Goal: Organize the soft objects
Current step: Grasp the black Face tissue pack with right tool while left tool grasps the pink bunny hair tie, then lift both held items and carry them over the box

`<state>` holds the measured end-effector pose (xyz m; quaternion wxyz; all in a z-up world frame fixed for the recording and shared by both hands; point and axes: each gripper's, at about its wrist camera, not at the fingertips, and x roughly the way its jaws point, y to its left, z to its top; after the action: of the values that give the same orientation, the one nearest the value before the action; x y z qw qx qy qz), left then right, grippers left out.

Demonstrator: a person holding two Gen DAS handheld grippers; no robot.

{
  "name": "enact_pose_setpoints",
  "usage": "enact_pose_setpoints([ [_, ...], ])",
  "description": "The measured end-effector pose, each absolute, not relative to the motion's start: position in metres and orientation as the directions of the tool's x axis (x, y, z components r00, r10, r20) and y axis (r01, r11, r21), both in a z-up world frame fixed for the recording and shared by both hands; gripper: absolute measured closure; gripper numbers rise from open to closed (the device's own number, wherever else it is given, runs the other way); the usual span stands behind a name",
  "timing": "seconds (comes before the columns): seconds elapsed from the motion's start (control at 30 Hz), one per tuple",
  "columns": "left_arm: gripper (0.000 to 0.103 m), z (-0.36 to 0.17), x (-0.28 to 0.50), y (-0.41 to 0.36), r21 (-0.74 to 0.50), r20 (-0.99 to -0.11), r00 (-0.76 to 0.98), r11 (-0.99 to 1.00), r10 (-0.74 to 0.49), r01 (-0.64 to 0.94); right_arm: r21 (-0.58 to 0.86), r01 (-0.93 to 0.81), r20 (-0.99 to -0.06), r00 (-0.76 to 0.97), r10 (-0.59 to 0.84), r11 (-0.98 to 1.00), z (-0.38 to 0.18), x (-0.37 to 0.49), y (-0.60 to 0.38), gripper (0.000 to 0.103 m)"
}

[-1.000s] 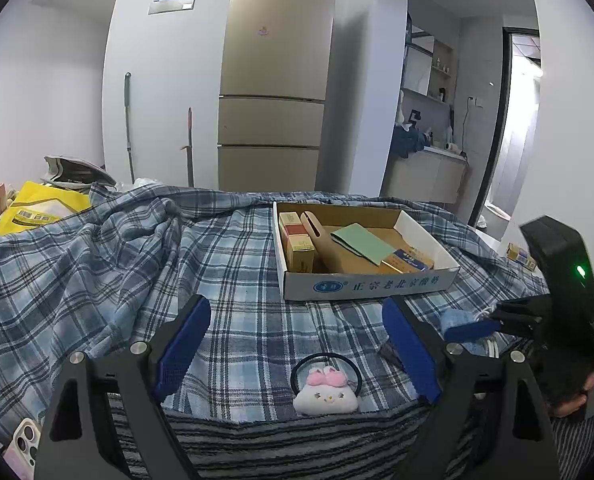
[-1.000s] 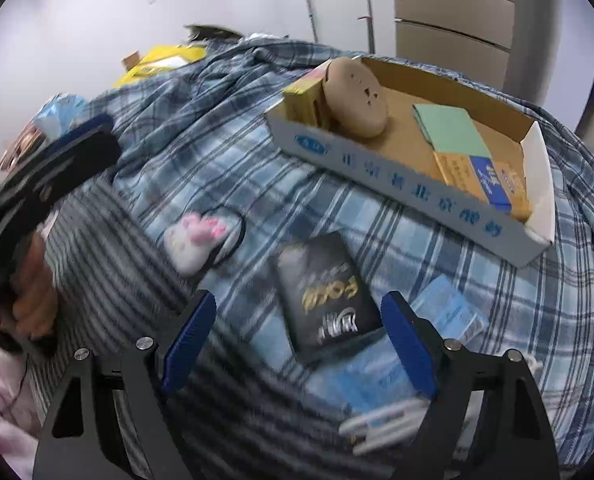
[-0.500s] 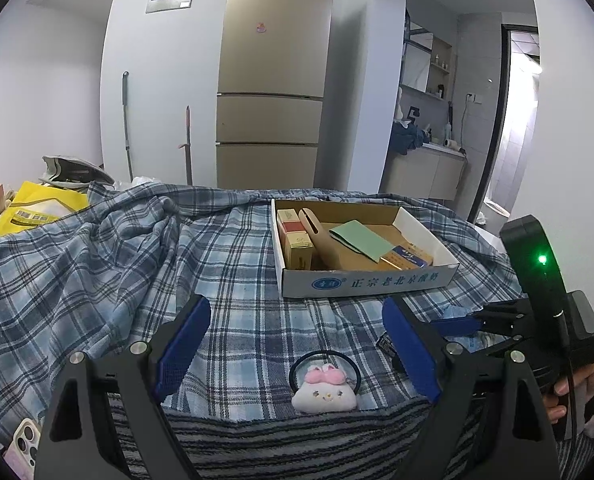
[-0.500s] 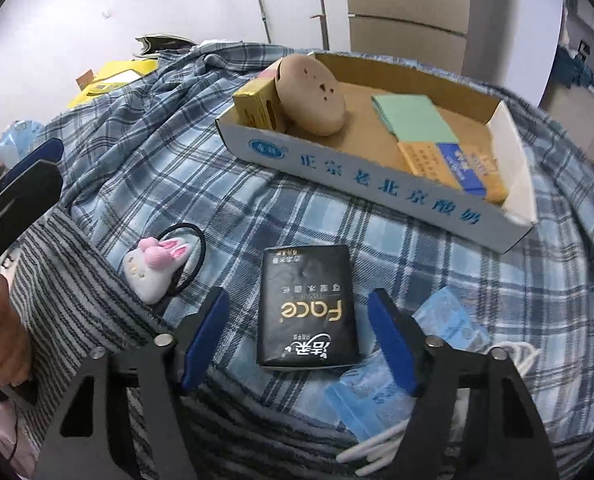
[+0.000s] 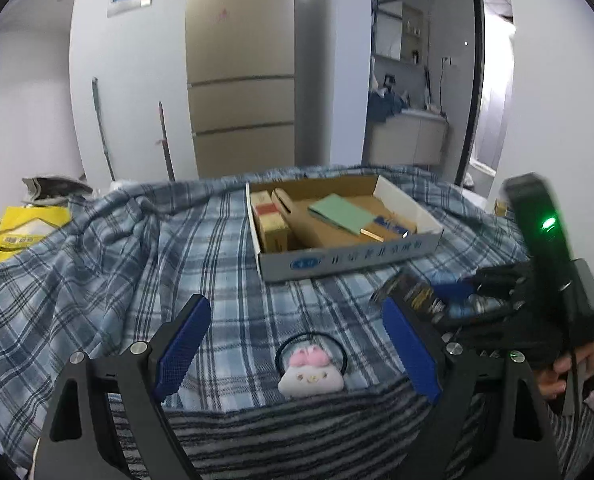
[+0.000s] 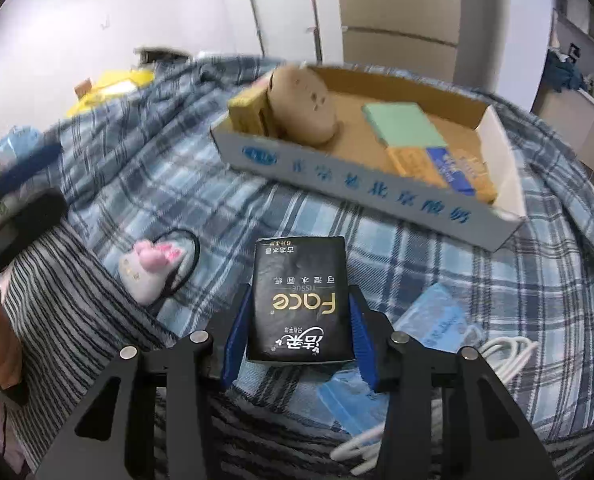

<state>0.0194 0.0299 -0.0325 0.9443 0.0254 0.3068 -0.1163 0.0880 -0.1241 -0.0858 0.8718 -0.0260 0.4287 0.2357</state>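
A black tissue pack (image 6: 301,280) lies on the blue plaid blanket (image 6: 145,184) between my right gripper's (image 6: 300,300) blue pads. The jaws are closing and both pads press the pack's sides. The left wrist view shows that pack (image 5: 411,294) tilted up at the right. My left gripper (image 5: 295,308) hangs open over the blanket with nothing between its fingers. A white bunny plush on a black hair tie (image 5: 311,374) lies just beyond them. The cardboard box (image 6: 377,196) behind holds a brown round plush (image 6: 303,108), a green pack (image 6: 403,124) and yellow boxes.
Blue face masks (image 6: 437,324) and a white cable (image 6: 505,356) lie right of the tissue pack. A striped cloth (image 6: 77,300) covers the near edge. A yellow bag (image 5: 21,228) sits far left, a fridge (image 5: 241,80) behind. A hand (image 5: 569,368) holds the right gripper.
The right gripper's jaws have narrowed from wide apart onto the black tissue pack, which now sits centred between them. The left gripper has only rolled slightly.
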Motion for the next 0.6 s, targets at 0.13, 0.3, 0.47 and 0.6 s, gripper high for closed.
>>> enact_pose_setpoints([
  [0.13,0.017,-0.049,0.039,0.039,-0.075,-0.718,0.666,0.973,-0.204,0.218,0.191,-0.396,-0.725,0.56,0.401,0.898,-0.081,0.087,-0.137,0.058],
  [0.3,0.032,-0.078,0.054,0.048,-0.197,-0.785,0.545,0.953,-0.294,0.23,0.184,-0.415,-0.713,0.568,0.412,0.891,-0.077,0.083,-0.135,0.058],
  [0.47,0.044,-0.083,0.049,0.029,-0.153,-0.798,0.524,0.941,-0.298,0.301,0.179,-0.422,-0.718,0.562,0.412,0.889,-0.078,0.083,-0.133,0.058],
  [0.6,0.052,-0.096,0.056,0.018,-0.127,-0.842,0.467,0.94,-0.271,0.315,0.182,-0.427,-0.712,0.564,0.418,0.886,-0.077,0.082,-0.133,0.058],
])
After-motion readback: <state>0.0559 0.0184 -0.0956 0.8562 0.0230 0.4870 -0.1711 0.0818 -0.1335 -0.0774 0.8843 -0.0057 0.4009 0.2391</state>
